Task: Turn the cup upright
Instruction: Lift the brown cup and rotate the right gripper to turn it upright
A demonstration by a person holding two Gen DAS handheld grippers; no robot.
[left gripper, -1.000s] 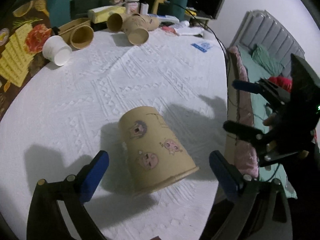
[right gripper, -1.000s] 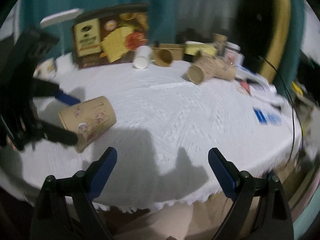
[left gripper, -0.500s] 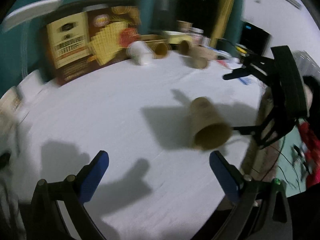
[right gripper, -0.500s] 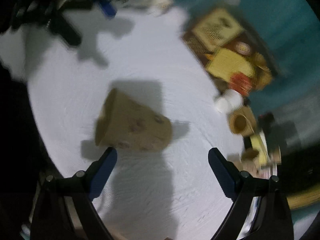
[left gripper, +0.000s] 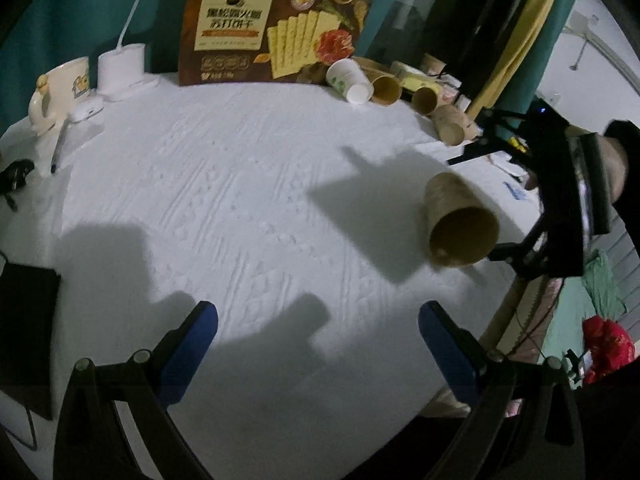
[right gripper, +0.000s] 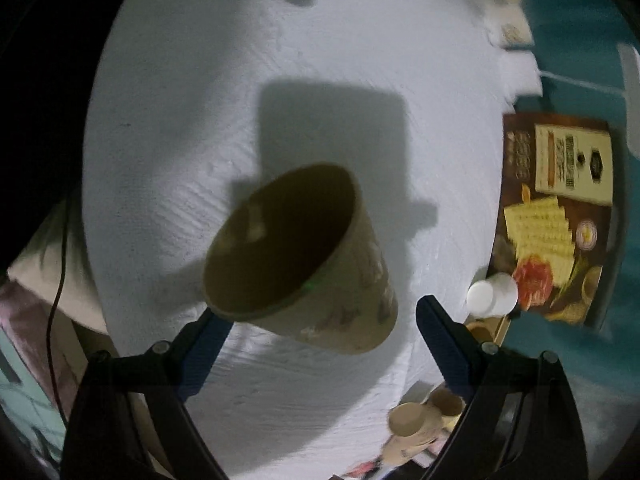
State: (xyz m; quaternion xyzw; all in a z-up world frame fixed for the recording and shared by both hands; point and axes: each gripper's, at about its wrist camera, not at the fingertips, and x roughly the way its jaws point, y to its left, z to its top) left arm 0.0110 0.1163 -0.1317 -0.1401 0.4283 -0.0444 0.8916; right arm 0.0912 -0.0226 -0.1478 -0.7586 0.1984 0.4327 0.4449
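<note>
Your left gripper [left gripper: 316,320] stands wide and empty, well apart from the cup [left gripper: 456,216] and to its left, probably pulled clear so it doesn't block the other hand. The cup rests tilted over near the table [left gripper: 240,200] edge, mouth facing you, not yet upright; whether it's lifted off the cloth is hard to tell. To the cup's right, your right gripper [right gripper: 320,312] brackets it: the jaws have just been closing with the cup between them, one pad at the rim and the other just short of the wall, presumably to grip and turn it.
</note>
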